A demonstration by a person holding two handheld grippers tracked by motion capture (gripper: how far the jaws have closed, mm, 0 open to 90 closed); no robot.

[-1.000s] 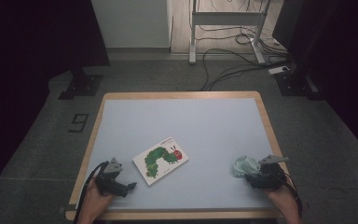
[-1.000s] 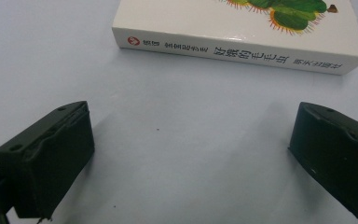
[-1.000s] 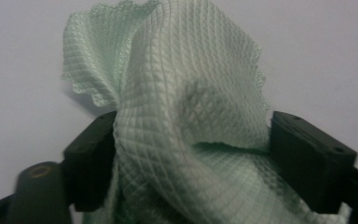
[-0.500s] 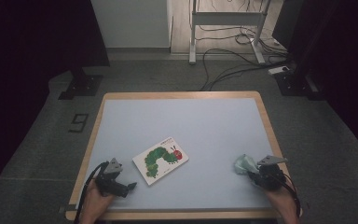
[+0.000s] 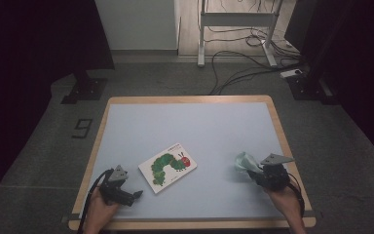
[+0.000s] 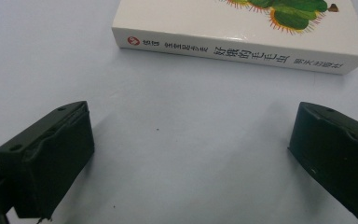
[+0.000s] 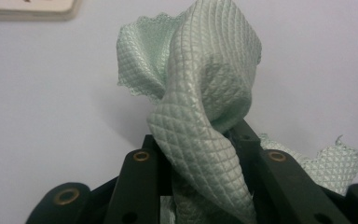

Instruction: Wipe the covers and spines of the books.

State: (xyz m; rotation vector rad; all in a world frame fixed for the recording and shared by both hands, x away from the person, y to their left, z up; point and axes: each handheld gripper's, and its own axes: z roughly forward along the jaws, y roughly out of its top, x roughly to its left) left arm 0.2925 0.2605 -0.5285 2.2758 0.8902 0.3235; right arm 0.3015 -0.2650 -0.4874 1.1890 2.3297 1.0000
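Table (image 5: 214,122) holds one book (image 5: 168,166), one cloth (image 5: 243,161), two hand-held grippers.

Each black tool (image 5: 251,173) carries a grey three-cornered plate, brass-ringed screw holes and a trailing black cable.

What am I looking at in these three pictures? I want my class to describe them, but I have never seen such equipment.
No machine works here: a person at a table holds a two-fingered grasping tool in each hand. The wide picture comes from a camera above the table. There, the left gripper is at lower left, the right gripper at lower right. The other two pictures come from cameras riding on the tools, looking along their black fingers. A picture book with a green caterpillar lies flat on the table; the left tool's fingers stand open just short of its spine. The right tool has closed on a pale green cloth, which bunches up between its fingers.
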